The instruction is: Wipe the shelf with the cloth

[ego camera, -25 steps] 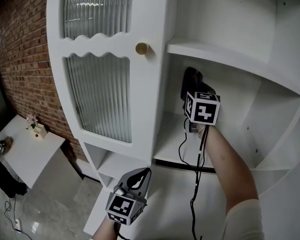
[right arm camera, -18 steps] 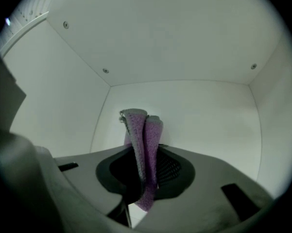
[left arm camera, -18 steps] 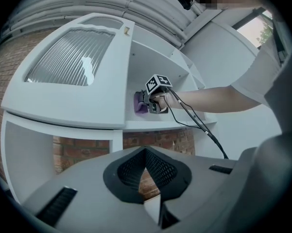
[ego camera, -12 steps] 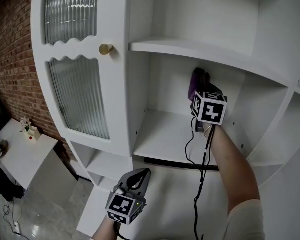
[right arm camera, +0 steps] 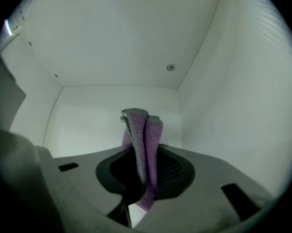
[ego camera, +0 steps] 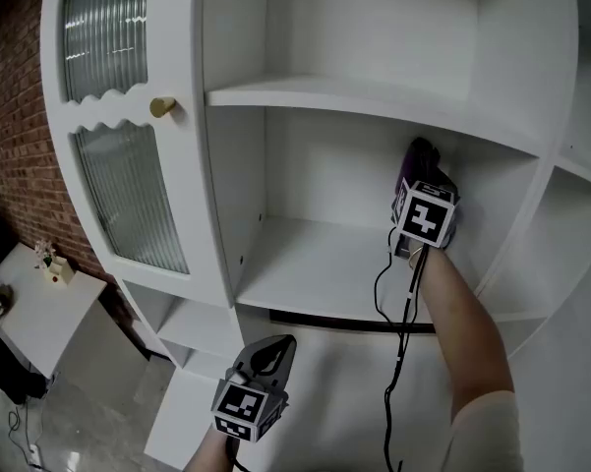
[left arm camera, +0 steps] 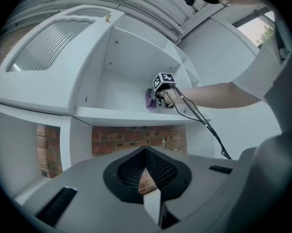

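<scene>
- Right gripper (right arm camera: 143, 178): I read its jaws as pressed onto a folded purple knitted cloth (right arm camera: 146, 144). The fold stands up out of the pads, and a short tail hangs below them.
- Cloth position: in the head view the cloth (ego camera: 410, 165) sits deep in the open middle compartment of the white cabinet, at the rear panel near the right rear corner. The right gripper (ego camera: 418, 190) is reached in behind it at arm's length.
- Contact: the cloth appears lifted clear of the white shelf board (ego camera: 315, 264). I cannot tell whether it touches the rear panel.
- Left gripper (left arm camera: 146, 171): jaw tips meet, with nothing between them. It hangs low in front of the cabinet (ego camera: 268, 354), well apart from the work.
- Progress, as a judgement: the cloth is gripped and inside the compartment, so pickup is done. The board shows no dust, streaks or damp trace, so the wiped portion cannot be verified.
- Remaining, as a judgement: lower the cloth onto the board and sweep leftward and forward across its full width.
</scene>
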Demonstrator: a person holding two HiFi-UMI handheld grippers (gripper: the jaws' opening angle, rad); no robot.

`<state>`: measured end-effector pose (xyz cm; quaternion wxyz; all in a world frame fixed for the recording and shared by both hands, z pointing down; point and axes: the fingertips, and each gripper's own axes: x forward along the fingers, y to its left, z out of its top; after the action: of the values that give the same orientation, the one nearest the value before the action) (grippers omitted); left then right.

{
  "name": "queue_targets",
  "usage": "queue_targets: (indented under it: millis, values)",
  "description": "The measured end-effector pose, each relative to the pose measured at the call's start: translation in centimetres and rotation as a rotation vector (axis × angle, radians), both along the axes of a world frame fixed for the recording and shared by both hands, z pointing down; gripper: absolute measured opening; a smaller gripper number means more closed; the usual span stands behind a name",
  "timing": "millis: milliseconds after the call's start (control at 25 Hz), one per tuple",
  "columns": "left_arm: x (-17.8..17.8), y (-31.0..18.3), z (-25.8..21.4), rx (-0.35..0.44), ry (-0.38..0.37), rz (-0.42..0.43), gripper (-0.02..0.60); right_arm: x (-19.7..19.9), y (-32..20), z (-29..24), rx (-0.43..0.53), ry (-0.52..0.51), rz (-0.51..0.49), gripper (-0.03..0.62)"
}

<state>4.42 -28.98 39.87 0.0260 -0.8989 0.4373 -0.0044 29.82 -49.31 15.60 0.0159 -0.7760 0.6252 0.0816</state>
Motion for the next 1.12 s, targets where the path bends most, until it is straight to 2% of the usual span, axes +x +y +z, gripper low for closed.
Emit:
queue_targets:
  millis: [160,360,480,760,1120]
  values:
    - [0.4,0.1,0.3,-0.009,-0.001,0.002,0.014,2.3,0.7,-0.1,-0.004,-0.045,0.061,0.08]
    - [0.4,0.3,0.1,-0.003,0.0,0.008,0.014,2.3,0.7,-0.3,-0.002,-0.027,0.064,0.077]
    - [-0.1,0.4,-0.1,0.001,0.004,0.009,0.014,1.3,1.3,-0.2,-0.015,-0.026,0.03,0.078]
    - [-2.3,0.5,-0.3,0.007,0.018,0.012,0.014,-7.4,3.1,0.5,-0.024,0.029,-0.176,0.08]
    - [-7.5,0.8,-0.5,0.029,0.017,0.003,0.014,-19.7,1.0,6.5,-0.188,-0.018,-0.379,0.078]
